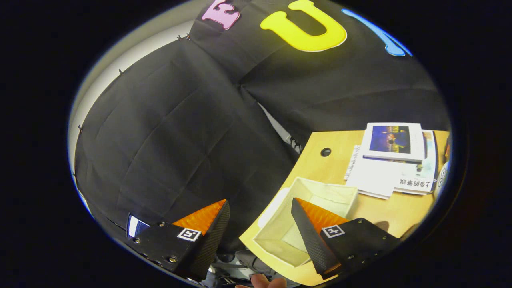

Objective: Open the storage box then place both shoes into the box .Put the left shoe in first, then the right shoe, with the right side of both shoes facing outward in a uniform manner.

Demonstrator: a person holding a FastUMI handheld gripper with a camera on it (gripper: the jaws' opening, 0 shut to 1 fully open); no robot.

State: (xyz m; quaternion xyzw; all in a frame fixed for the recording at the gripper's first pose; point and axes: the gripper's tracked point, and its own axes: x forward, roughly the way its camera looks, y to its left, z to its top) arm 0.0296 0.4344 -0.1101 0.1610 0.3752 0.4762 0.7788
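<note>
Gripper view, tilted hard; scene reads at a slant.

Gripper [260, 210]: fingers spread wide apart, nothing between them. Left finger [208, 228] sits in front of the black cloth wall [180, 140]. Right finger [316, 232] overlaps the near right part of the storage box.

Storage box [320, 196]: pale cream fabric, open at the top, standing on the table close to its left edge. Inside looks bare as far as the visible part goes; the right finger covers some of the interior, so the covered part cannot be judged. A white flap or lid piece [274, 206] shows just beside the box's left wall, over the table edge; cannot tell whether it is attached.

Table [320, 168]: light wood top, with a small dark round hole [325, 152] near its far left corner, beyond the box.

Stack of booklets [390, 164]: lies on the table to the far right of the box, apart from it. The top one has a dark blue picture on its cover; white printed sheets lie under it and stick out toward the box.

Near side, below and between the fingers: fingertips of a person's hand [264, 282], and some grey objects [240, 266] below table level, too blurred to identify.

Pale wall [132, 52] shows behind the upper left of the cloth.
</note>
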